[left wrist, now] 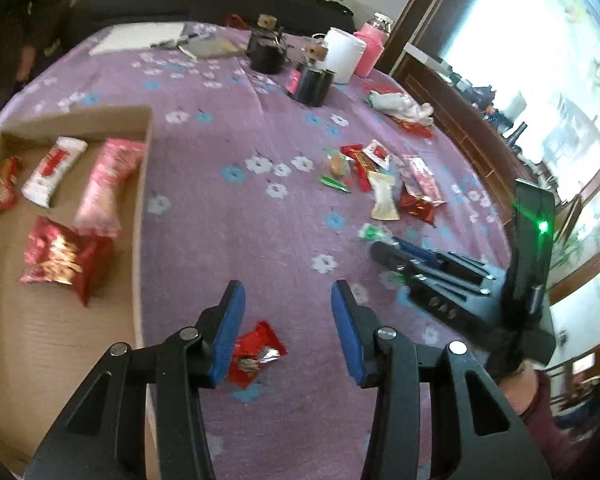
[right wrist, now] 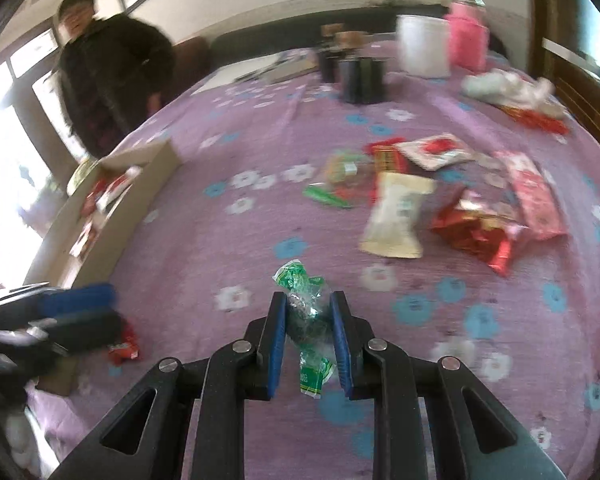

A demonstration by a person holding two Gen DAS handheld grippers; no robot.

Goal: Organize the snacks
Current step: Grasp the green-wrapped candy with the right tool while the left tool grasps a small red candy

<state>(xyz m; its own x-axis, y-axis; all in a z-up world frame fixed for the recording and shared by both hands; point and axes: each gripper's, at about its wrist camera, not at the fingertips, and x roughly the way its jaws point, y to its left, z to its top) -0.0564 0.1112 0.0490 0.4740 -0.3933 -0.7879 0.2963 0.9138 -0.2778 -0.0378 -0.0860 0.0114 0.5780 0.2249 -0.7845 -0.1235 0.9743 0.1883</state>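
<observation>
My left gripper hangs open over the purple cloth. A red-wrapped candy lies on the cloth between its jaws, close to the left pad, and nothing presses on it. The right wrist view shows that gripper blurred at the left, over the same red candy. My right gripper is shut on a green-wrapped candy; it also appears, with the candy, at the right of the left wrist view. A cardboard box on the left holds a red bag, a pink pack and a white pack.
A pile of loose snacks lies right of centre on the flowered tablecloth. Behind it stand black canisters, a white tub and a pink bottle, with crumpled tissue nearby. A person in dark clothes stands at the far side.
</observation>
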